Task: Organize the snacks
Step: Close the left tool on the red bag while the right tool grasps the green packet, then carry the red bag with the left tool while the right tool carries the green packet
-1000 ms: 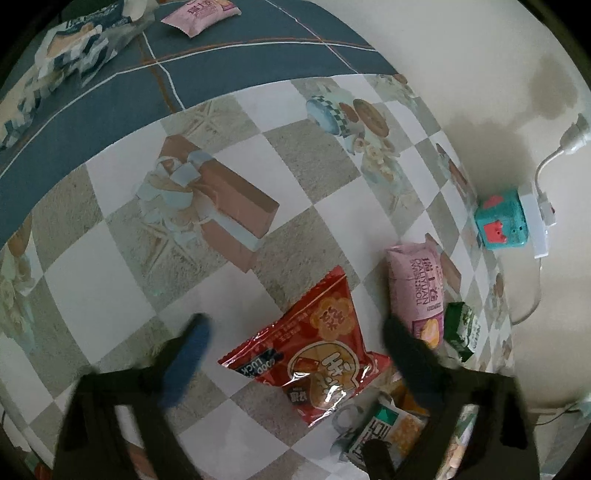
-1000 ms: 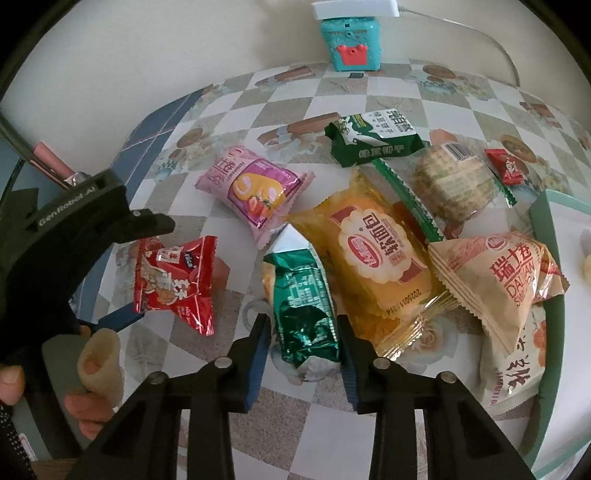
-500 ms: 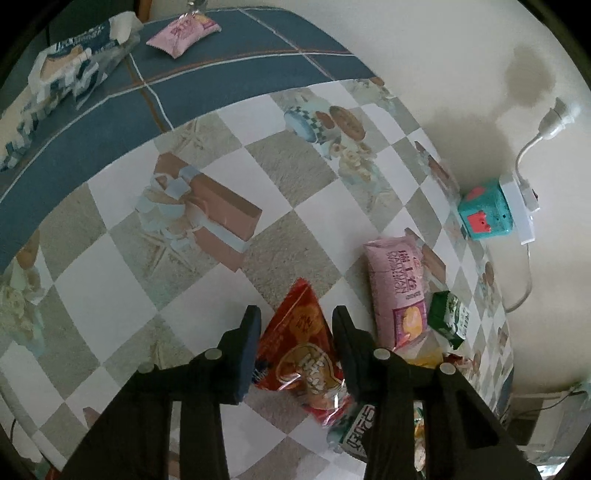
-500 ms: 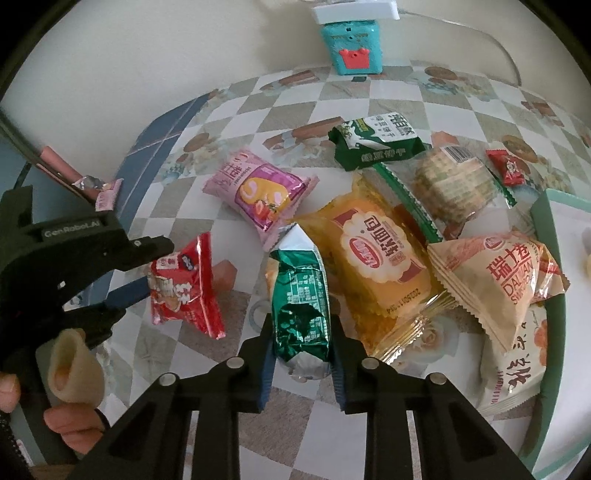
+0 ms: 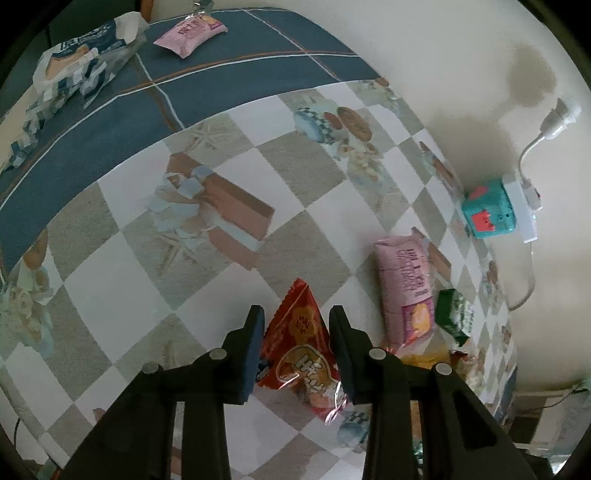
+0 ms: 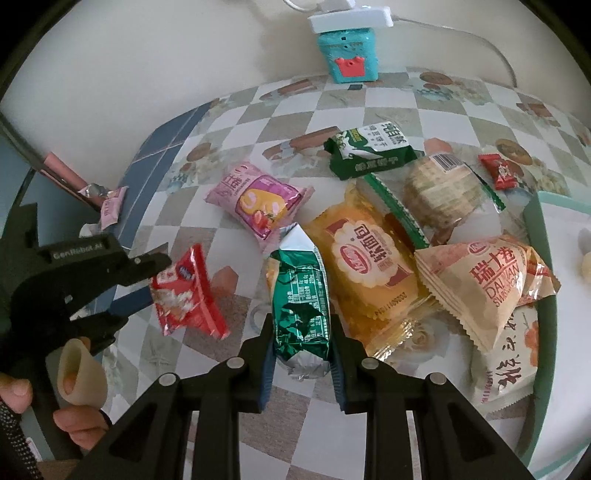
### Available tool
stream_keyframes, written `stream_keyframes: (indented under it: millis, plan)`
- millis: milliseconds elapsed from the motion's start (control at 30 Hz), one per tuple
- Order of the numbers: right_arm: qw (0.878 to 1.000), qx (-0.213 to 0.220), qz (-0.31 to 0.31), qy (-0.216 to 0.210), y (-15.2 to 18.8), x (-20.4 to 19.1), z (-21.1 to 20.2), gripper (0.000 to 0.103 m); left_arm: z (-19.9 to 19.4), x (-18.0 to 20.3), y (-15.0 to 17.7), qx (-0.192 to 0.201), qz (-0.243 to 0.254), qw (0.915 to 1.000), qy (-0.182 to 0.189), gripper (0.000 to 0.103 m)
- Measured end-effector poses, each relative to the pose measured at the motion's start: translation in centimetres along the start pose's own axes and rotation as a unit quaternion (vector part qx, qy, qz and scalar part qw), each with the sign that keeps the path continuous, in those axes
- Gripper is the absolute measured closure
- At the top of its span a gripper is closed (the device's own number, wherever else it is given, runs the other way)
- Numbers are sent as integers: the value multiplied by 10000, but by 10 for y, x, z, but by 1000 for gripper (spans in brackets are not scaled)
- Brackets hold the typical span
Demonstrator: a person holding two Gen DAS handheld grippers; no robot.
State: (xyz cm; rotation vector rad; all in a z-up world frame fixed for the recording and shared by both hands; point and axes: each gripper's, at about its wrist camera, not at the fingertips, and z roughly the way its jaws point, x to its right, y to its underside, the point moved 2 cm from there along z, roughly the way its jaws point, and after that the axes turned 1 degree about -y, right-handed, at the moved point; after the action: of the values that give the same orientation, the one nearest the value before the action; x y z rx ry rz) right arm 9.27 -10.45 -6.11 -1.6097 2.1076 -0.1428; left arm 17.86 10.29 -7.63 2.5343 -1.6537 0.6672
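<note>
My left gripper [image 5: 296,314] is shut on a red snack packet [image 5: 301,347], held a little above the checked tablecloth; it also shows in the right wrist view [image 6: 186,291], gripped by the left gripper [image 6: 153,277]. My right gripper [image 6: 301,330] is shut on a green foil snack packet [image 6: 301,302] that is lifted at its near end. A pink packet [image 6: 258,203], an orange biscuit packet [image 6: 369,266], a dark green packet [image 6: 369,149], a round cracker pack [image 6: 439,192] and a beige triangular packet [image 6: 491,280] lie around it.
A teal toy box [image 6: 349,51] with a white power strip stands by the wall. A green-rimmed tray [image 6: 546,314] lies at the right. A small red candy [image 6: 500,171] lies at the back right. Another pink packet [image 5: 190,31] and a blue-white bag [image 5: 74,70] lie on the far blue cloth.
My left gripper closed on the red packet and raised it, tipping it on edge. My right gripper tightened on the green foil packet and drew it slightly up.
</note>
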Motion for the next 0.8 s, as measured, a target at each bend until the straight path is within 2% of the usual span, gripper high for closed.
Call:
stream_keyframes:
  millis: [233, 800]
  plan:
    - [9999, 103, 64, -68, -3, 2, -8, 76, -5, -2, -1, 18, 8, 10000, 76, 69]
    - [9974, 645, 233, -211, -13, 13, -53, 76, -47, 28, 8, 519, 480, 9972, 256, 72]
